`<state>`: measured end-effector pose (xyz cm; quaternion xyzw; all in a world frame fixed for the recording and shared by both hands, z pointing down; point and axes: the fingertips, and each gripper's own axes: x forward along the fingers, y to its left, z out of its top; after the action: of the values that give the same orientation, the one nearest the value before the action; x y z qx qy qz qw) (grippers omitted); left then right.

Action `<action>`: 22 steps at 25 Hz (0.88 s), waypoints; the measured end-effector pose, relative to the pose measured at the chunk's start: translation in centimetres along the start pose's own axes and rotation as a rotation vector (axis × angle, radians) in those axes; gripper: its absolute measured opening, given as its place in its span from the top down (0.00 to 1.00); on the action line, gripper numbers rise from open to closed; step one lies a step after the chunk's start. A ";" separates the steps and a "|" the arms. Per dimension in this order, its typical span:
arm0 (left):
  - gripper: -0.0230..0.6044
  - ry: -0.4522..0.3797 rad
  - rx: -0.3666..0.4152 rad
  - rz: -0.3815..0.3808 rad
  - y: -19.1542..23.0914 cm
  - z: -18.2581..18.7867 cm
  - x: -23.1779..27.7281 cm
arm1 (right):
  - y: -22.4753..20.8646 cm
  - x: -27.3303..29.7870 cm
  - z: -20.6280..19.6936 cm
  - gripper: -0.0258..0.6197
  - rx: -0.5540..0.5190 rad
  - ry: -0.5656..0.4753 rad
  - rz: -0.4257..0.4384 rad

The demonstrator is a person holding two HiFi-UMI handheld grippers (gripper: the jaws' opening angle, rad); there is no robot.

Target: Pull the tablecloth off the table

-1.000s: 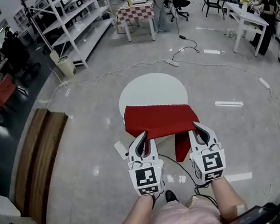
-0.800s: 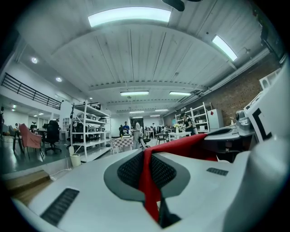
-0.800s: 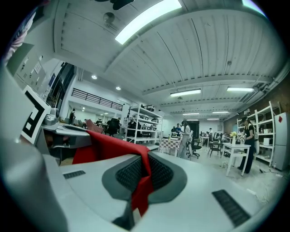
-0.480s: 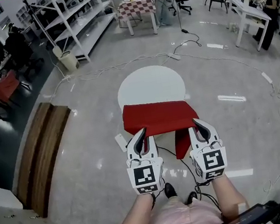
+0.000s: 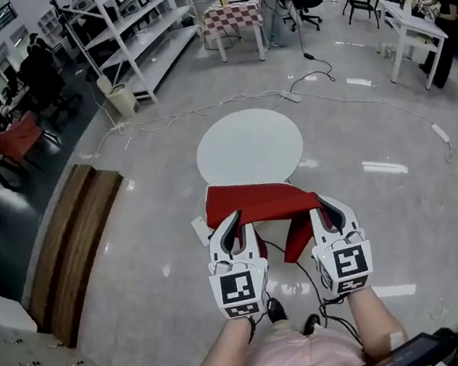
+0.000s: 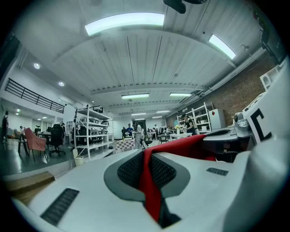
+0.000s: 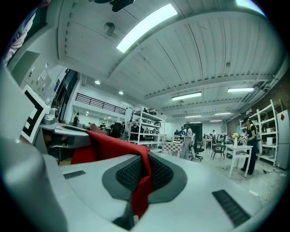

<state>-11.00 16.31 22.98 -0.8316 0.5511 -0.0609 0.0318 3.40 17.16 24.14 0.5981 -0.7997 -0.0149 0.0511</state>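
A red tablecloth (image 5: 259,202) hangs stretched between my two grippers, just past the near edge of the round white table (image 5: 248,145), whose top is almost fully bare. My left gripper (image 5: 233,222) is shut on the cloth's left corner. My right gripper (image 5: 327,205) is shut on the right corner. A fold of the cloth droops down between them (image 5: 298,236). In the left gripper view the red cloth (image 6: 150,181) is pinched between the jaws. The right gripper view shows the red cloth (image 7: 141,186) clamped in the same way.
A wooden bench (image 5: 72,244) lies on the floor to the left. Cables (image 5: 226,103) run around the table. White shelving (image 5: 139,38) and a checkered table (image 5: 234,17) stand far behind. White desks (image 5: 415,26) with a person are at the right. My shoes (image 5: 288,318) are below.
Both grippers have drawn the red cloth toward me. It has slid off the round table, whose white top is now uncovered, and the cloth has bunched into a narrower band.
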 end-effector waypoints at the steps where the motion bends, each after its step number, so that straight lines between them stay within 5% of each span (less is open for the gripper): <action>1: 0.90 -0.004 0.001 0.006 -0.1 -0.2 -0.2 | 0.1 -0.1 -0.2 0.91 0.001 -0.006 0.005; 22: 0.90 -0.046 -0.003 0.097 -0.5 -0.4 -3.5 | 1.5 -2.2 -0.8 0.91 0.012 -0.055 0.091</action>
<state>-11.88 19.71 23.18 -0.8051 0.5900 -0.0394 0.0462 2.65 19.68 24.88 0.5609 -0.8271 -0.0244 0.0262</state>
